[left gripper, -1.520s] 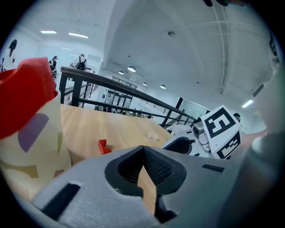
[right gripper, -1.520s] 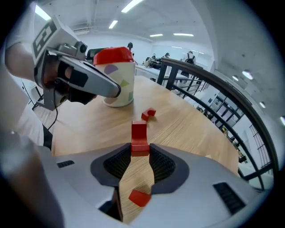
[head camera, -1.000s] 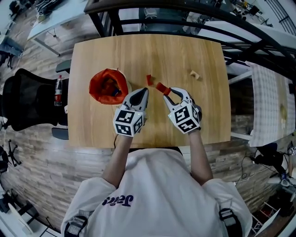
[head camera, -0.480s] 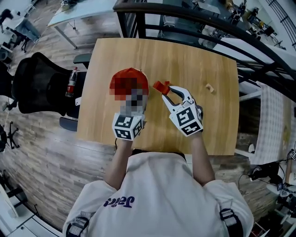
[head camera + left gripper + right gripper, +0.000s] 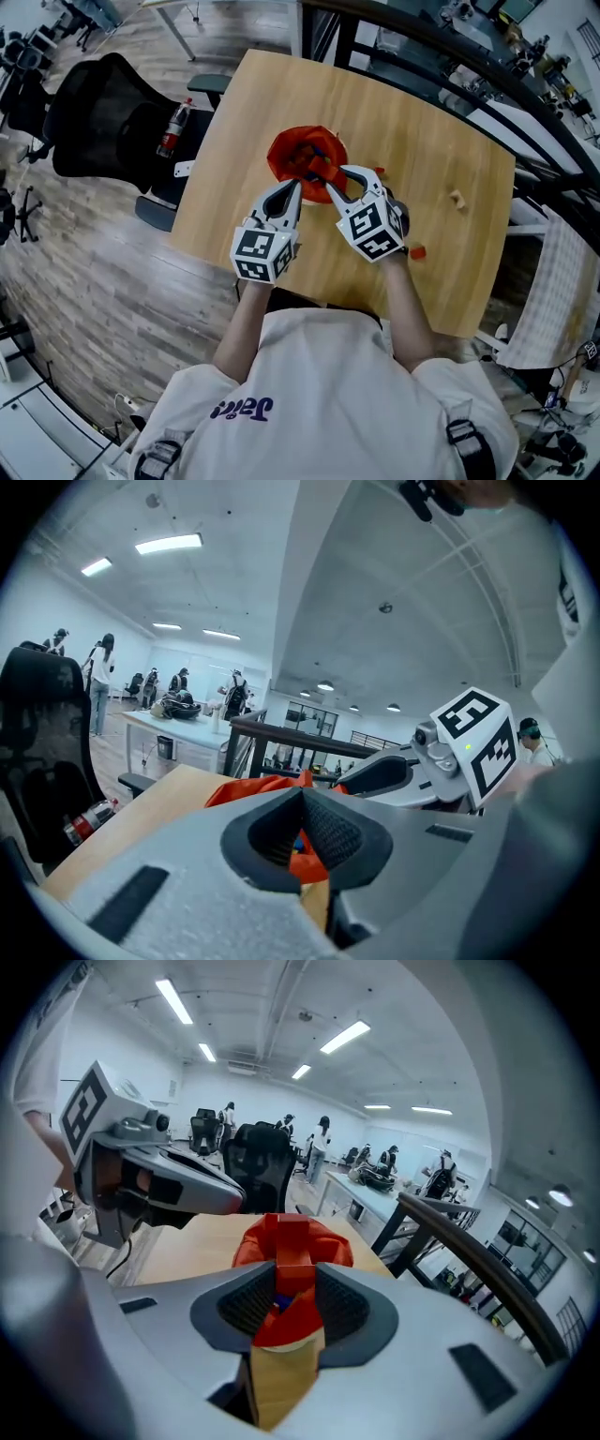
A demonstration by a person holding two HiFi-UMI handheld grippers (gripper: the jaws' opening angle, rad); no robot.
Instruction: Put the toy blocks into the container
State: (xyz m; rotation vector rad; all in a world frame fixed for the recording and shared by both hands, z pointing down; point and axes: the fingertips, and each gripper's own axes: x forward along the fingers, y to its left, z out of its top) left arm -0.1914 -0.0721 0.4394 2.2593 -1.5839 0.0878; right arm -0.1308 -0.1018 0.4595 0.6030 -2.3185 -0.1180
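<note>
The right claw is part open and clamped on a red block, pads pressing both its sides; it holds the block just above the mouth of the orange container, which sits mid-counter; the left claw has its tips together at the container's near rim, and whether it pinches the fabric I cannot tell; a small red block lies on the counter beside the right wrist; a tan block lies further right, well apart from the container.
</note>
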